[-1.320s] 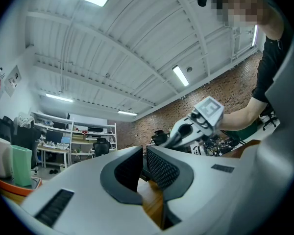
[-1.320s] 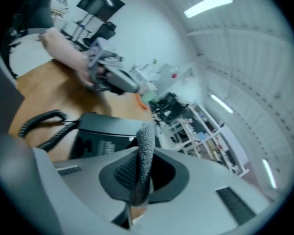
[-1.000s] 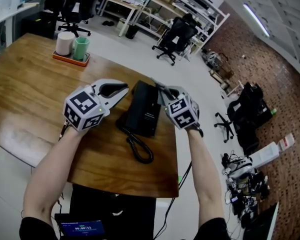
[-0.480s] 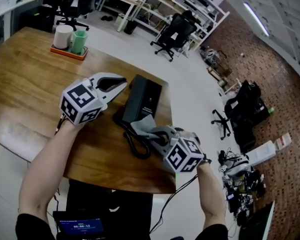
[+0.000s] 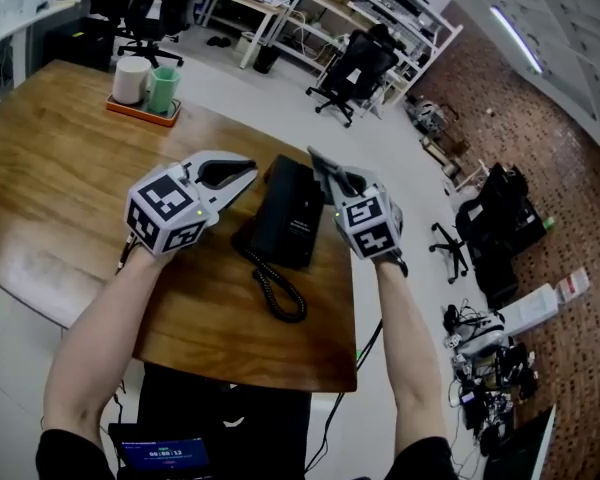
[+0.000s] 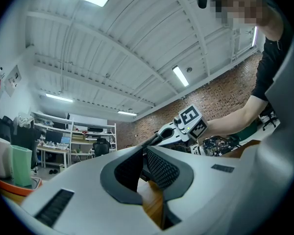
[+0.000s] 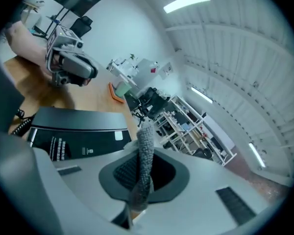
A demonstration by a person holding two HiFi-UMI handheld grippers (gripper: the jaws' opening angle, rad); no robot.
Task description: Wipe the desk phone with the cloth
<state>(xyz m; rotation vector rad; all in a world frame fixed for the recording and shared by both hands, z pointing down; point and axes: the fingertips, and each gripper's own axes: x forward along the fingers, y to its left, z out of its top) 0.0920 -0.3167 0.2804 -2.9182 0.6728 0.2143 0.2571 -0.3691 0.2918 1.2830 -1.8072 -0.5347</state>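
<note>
Between the jaws of the right claw point(image 5: 322, 165), a thin grey woven cloth point(image 7: 146, 151) is pinched tight so it cannot slip. It hangs over the black desk phone point(image 5: 288, 213) on the brown wooden table point(image 5: 40, 168). The left claw point(image 5: 242, 174) waits beside, closed on nothing.

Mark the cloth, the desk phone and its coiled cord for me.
cloth point(image 7: 145, 155), right gripper view, middle of the grey upright strip.
desk phone point(image 5: 288, 216), head view, middle of the black body.
coiled cord point(image 5: 265, 278), head view, mid-run of the black coil.
</note>
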